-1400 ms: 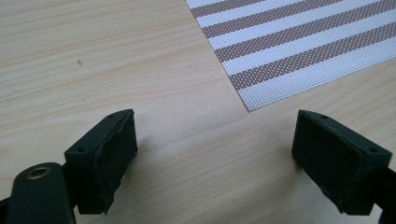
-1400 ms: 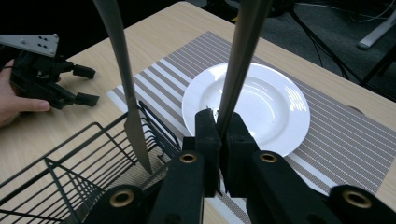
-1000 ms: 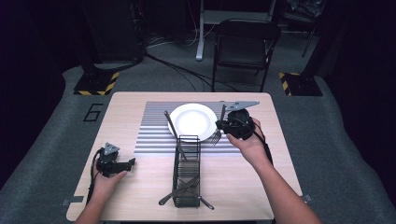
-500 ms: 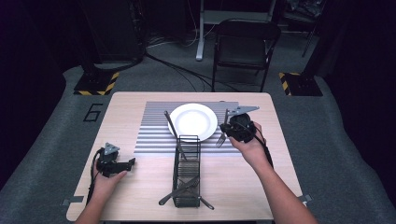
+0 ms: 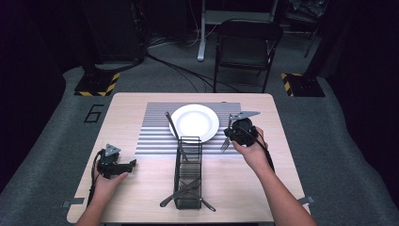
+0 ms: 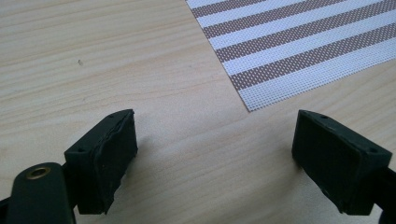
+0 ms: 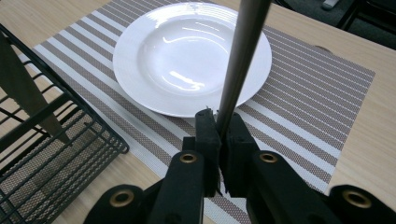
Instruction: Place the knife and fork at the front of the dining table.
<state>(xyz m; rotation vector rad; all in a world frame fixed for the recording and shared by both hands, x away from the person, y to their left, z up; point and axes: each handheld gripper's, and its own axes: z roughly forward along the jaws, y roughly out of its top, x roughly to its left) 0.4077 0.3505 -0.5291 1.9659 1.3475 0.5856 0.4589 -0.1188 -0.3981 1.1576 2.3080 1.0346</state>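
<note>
Table (image 5: 141, 188): pale wooden top, bearing every item below; the black digit 6 is marked near its far left corner.
Placemat (image 5: 155, 127): striped in brown and white, lying flat on the far half of the table; its near corner appears in the left gripper view (image 6: 289, 51).
Plate (image 5: 194, 122): white, round and shallow, resting on the placemat, seen close in the right gripper view (image 7: 187, 51).
Wire basket (image 5: 188, 172): black and narrow, on the near side of the plate; a knife handle leans out of its far end beside the plate, and more cutlery lies in its near end.
Fork (image 5: 226, 141): held to the right of the plate, tines pointing toward the near side; its steel handle (image 7: 243, 51) rises between the jaws in the right gripper view.
Right gripper (image 5: 242, 132): to the right of the plate, jaws pinched tight on the fork handle (image 7: 218, 140).
Left gripper (image 5: 117, 165): well to the left of the basket, low over bare wood, jaws spread wide with nothing between them (image 6: 215, 163).
</note>
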